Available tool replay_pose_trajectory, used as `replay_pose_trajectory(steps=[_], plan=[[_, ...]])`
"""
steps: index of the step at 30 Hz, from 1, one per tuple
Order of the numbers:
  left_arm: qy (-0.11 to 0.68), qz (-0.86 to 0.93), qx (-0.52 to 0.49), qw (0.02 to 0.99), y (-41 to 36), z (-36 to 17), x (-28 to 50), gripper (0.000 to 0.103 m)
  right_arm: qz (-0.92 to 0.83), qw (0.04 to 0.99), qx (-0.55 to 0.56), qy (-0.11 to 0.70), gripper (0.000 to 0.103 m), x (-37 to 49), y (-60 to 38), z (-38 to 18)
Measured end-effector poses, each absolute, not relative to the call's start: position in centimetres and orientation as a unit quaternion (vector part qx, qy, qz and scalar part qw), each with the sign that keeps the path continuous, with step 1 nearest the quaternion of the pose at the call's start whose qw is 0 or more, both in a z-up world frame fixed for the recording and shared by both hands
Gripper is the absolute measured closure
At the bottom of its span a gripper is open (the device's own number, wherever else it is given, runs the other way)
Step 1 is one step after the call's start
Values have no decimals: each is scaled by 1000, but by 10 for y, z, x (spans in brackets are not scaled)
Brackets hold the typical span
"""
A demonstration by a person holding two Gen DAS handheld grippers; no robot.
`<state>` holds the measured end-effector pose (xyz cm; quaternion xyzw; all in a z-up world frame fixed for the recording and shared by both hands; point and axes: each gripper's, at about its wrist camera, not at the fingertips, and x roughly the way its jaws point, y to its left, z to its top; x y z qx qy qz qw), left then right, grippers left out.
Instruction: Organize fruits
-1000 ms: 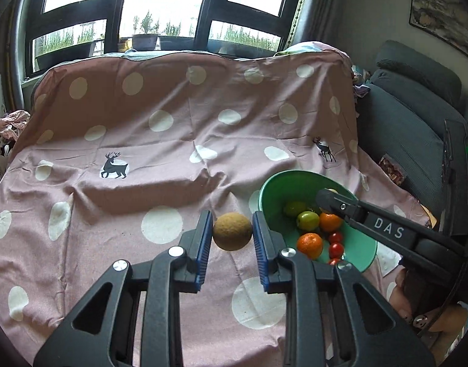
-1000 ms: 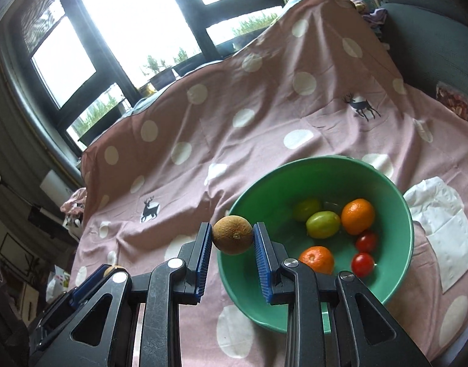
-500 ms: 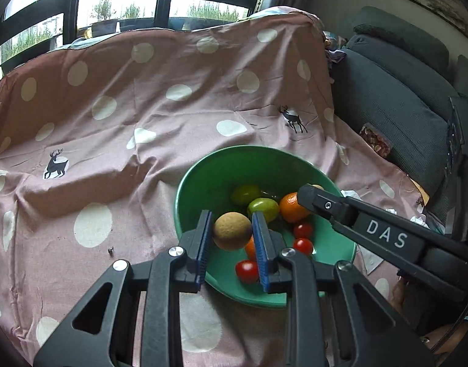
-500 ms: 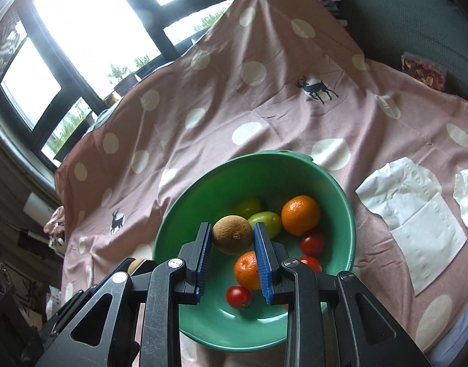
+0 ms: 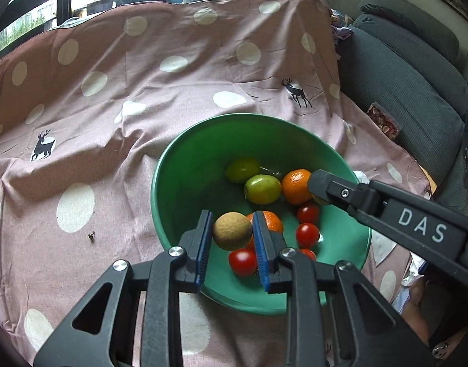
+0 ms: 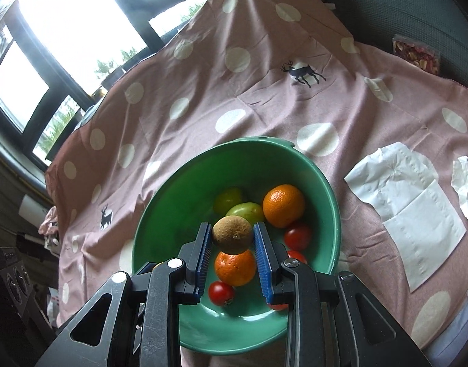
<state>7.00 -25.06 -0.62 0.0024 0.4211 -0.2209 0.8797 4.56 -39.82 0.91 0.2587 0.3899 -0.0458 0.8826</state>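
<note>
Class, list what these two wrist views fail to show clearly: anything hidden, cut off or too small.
- Left wrist view: right tongs cover part of an orange and hide most of their own load.
- Right wrist view: right tongs, gripping a kiwi, hide most of a tomato.
- Left wrist view: speck on the cloth, left of the left tongs and their brown fruit: too small to identify.

Both wrist cameras look steeply down, close over the green bowl (image 5: 179, 165) (image 6: 325, 180), windows toward eleven o'clock.
</note>
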Motion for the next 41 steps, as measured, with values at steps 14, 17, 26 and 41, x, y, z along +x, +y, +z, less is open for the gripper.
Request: replay_pose_trajectory(steps=[14, 17, 26, 41], plan=[[416, -211, 8, 885, -247, 14, 61, 41, -61, 895, 256, 360, 33, 34, -406, 24], [408, -214, 4, 888, -244, 23, 55, 41, -66, 897, 257, 354, 32, 31, -409, 26], [395, -207, 3, 895, -240, 31, 48, 40, -84, 894, 251, 361, 31, 30, -412, 26], [388, -197, 0, 900, -236, 33, 44, 40, -87, 891, 244, 372, 31, 32, -410, 22]])
